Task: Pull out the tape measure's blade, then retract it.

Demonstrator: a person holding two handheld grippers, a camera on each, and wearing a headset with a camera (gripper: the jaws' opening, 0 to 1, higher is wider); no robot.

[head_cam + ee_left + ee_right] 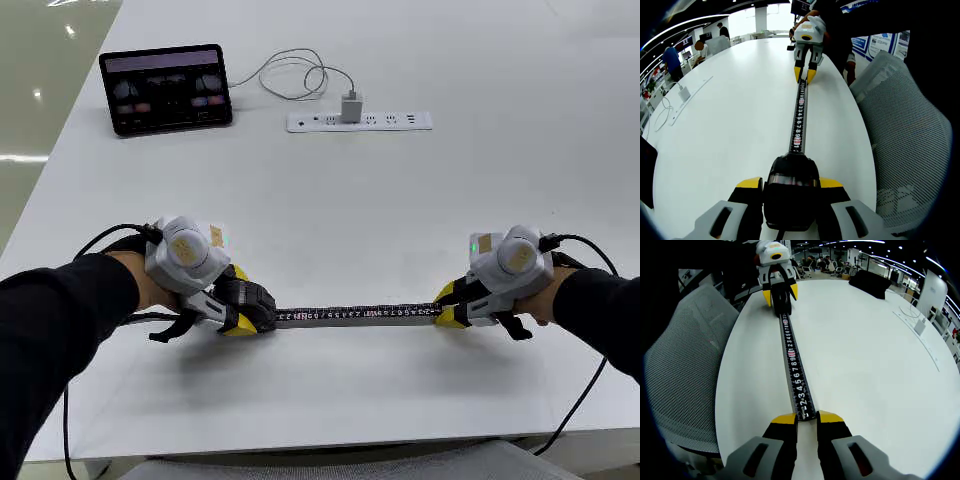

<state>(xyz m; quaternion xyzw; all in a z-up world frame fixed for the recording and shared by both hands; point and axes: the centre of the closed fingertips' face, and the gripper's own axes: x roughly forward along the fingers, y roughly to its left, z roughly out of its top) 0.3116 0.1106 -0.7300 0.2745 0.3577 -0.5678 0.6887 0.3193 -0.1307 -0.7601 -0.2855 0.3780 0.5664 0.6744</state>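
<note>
On the white worktop (400,200), your left tongs (240,300) clamp the black tape measure (257,303) while your right tongs (447,307) pinch the tip of its blade (355,314), stretched flat between them.

Big white bench (420,200) with a rounded edge, in what looks like an open-plan office. Far across it from the left gripper (240,320) sits a tablet (166,88) with its screen lit. Further along, toward the right gripper (446,306) side, there's a white power strip (360,121) with a charger (351,106) plugged in, its cable (290,75) looped on the top. Past the bench edge beyond the left gripper there's a glossy pale floor (40,110) catching light spots. A grey mesh chair (910,125) sits at the near edge, on the person's side of both grippers. There are rows of ceiling lights (875,242) way out ahead of the right gripper. A few people (671,60) are standing about, off to the side ahead of the left one.
</note>
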